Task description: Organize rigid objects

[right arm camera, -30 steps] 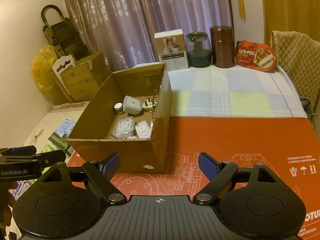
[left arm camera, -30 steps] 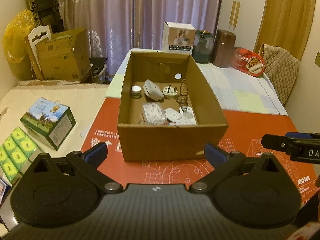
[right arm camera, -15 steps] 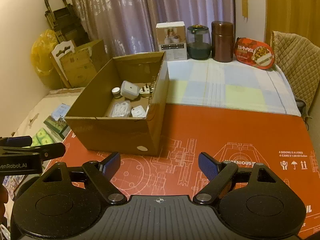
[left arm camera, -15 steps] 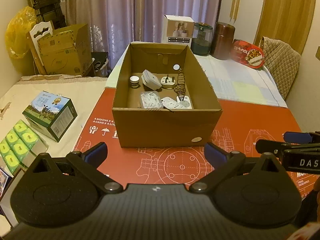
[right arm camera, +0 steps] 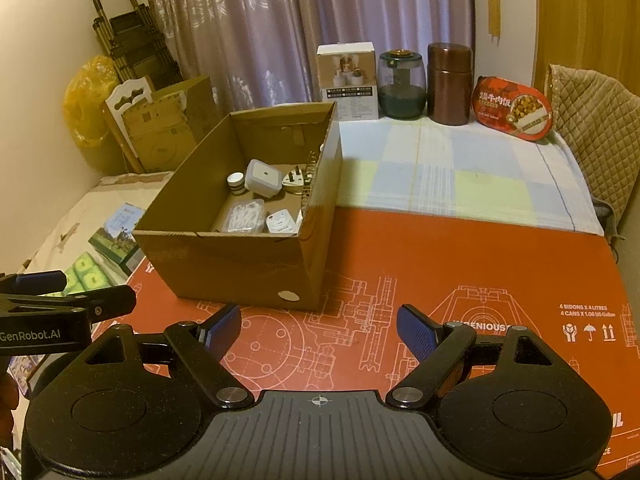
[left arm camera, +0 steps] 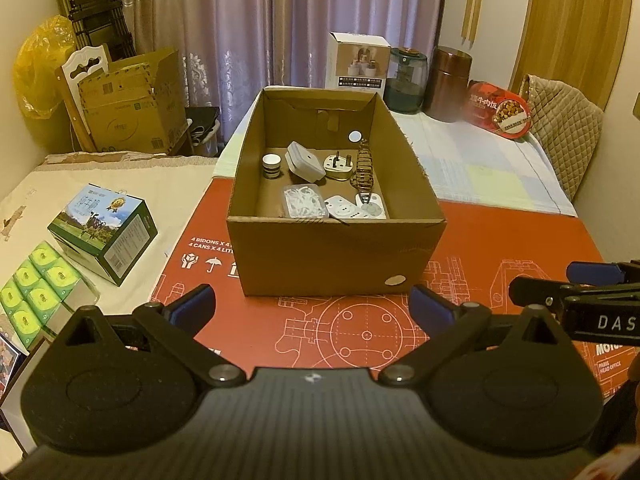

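Note:
An open cardboard box [left arm camera: 336, 256] [right arm camera: 240, 264] stands on a red printed sheet [left arm camera: 500, 248]. Inside lie a grey-white adapter [left arm camera: 305, 161], a white plug [left arm camera: 339, 165], a small striped jar [left arm camera: 271, 165], a clear case of white bits [left arm camera: 303, 200], white socket blocks [left arm camera: 344, 211] and a brown wire holder [left arm camera: 363, 168]. My left gripper [left arm camera: 312, 308] is open and empty, in front of the box. My right gripper [right arm camera: 319, 328] is open and empty, in front of the box's right corner.
At the back stand a white carton [left arm camera: 357, 62], a dark glass jar [left arm camera: 408, 80], a brown canister [left arm camera: 447, 85] and a red food tray [left arm camera: 500, 114]. On the left are a green milk carton [left arm camera: 103, 232] and green packs [left arm camera: 36, 288]. A quilted chair back [left arm camera: 564, 132] stands on the right.
Both grippers have pulled back from the box and risen a little, so the box looks smaller and farther. Both stay open and empty.

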The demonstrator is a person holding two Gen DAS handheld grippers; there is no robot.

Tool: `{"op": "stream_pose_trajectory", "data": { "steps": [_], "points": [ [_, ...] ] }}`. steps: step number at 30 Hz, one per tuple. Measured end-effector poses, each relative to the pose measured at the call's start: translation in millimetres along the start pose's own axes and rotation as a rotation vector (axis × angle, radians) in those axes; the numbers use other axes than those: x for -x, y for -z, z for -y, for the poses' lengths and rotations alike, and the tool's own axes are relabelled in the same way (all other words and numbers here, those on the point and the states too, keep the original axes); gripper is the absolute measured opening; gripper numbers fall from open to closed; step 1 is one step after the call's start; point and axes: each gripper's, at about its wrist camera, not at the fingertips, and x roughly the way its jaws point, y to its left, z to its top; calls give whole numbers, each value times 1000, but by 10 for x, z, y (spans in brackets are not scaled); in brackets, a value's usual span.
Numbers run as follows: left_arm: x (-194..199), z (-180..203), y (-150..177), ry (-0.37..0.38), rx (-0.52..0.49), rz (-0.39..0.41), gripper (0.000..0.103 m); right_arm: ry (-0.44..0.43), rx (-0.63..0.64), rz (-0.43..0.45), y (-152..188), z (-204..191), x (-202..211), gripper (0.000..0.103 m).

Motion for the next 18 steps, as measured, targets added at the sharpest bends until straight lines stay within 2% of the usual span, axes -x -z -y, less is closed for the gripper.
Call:
{"op": "stream_pose_trajectory", "data": {
  "steps": [18],
  "points": [
    [-48,40,46,2,-9,-7,101,4,8,-11,29,-11,-53,82]
  ]
}}
